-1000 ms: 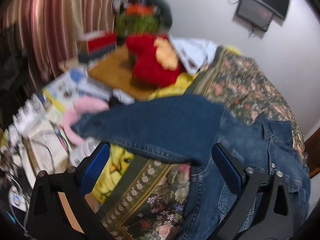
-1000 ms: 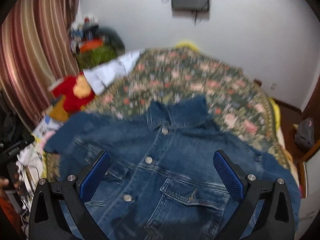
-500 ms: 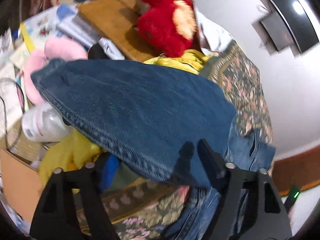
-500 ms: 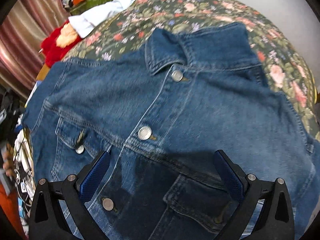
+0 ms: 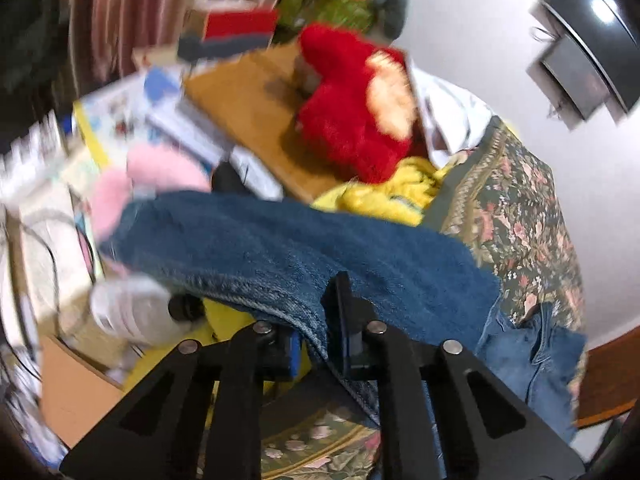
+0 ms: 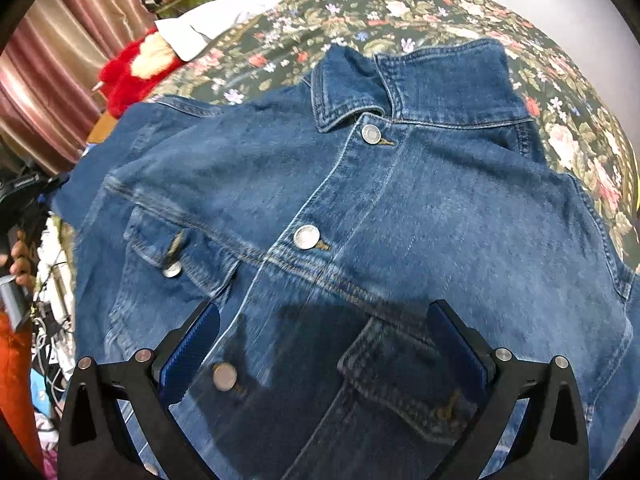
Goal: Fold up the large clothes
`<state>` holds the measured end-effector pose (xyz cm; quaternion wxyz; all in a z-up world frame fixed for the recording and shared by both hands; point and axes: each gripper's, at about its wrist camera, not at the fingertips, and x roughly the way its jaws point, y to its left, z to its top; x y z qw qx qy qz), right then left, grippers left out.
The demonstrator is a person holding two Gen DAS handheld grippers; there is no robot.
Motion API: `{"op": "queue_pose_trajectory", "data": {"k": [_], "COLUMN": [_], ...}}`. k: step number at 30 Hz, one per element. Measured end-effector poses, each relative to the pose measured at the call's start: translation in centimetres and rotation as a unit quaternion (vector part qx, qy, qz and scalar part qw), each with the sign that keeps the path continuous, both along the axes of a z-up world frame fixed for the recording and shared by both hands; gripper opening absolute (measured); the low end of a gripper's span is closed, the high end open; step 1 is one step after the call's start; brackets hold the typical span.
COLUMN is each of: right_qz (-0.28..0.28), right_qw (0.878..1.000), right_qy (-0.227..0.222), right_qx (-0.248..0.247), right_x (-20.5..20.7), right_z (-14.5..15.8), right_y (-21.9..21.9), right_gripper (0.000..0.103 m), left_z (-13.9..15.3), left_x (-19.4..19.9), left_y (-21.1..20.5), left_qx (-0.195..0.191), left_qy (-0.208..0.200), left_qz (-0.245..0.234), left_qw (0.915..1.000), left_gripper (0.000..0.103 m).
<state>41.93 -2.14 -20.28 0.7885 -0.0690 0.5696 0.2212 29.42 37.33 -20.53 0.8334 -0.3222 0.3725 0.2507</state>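
On the floral bedspread, denim jacket, sleeve pinched by left gripper

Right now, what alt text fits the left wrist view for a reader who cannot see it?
The left gripper is shut on the hem of a denim jacket sleeve that stretches over the edge of a floral bedspread. Behind are a red plush toy, yellow fabric and blurred clutter.
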Motion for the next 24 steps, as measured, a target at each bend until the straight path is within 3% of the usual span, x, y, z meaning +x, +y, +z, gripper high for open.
{"op": "queue_pose_trajectory", "data": {"k": [5,8,10,14,19,24], "right_qz": [-0.016,-0.034,-0.049,-0.079,-0.100,-0.109], "right_qw": [0.999,0.998,0.997,0.993,0.989,0.988], "right_qy": [-0.020,-0.035,-0.042,-0.044,-0.050,-0.062], "right_qx": [0.023,0.036,0.048,0.081,0.096,0.091], "right_x": [-0.6,-0.9,-1.2,-1.9,-2.9,-3.7], "right_z": [2.9,4.8,5.7,7.2,8.2,8.8], "right_y": [-2.4,-4.5,-6.0,-9.0,-11.8,-13.7], "right_gripper": [0.103,0.103,0.103,0.103,0.103,0.103], "left_z": [5.6,9.8,11.1,10.2,3.8,-1.9], "left_x": [1.4,2.5,3.2,5.5,7.2,6.7], "left_y": [-4.4,-9.7,-12.8,-17.4,-20.7,-21.5], "left_qx": [0.088,0.176,0.202,0.166,0.080,0.001], "left_qy": [-0.042,-0.071,-0.077,-0.067,0.008,0.072], "left_qz": [-0.049,-0.108,-0.143,-0.202,-0.256,-0.266], "left_qw": [0.9940,0.9758,0.9657,0.9628,0.9633,0.9612], "left_gripper": [0.008,0.008,0.008,0.008,0.008,0.009]}}
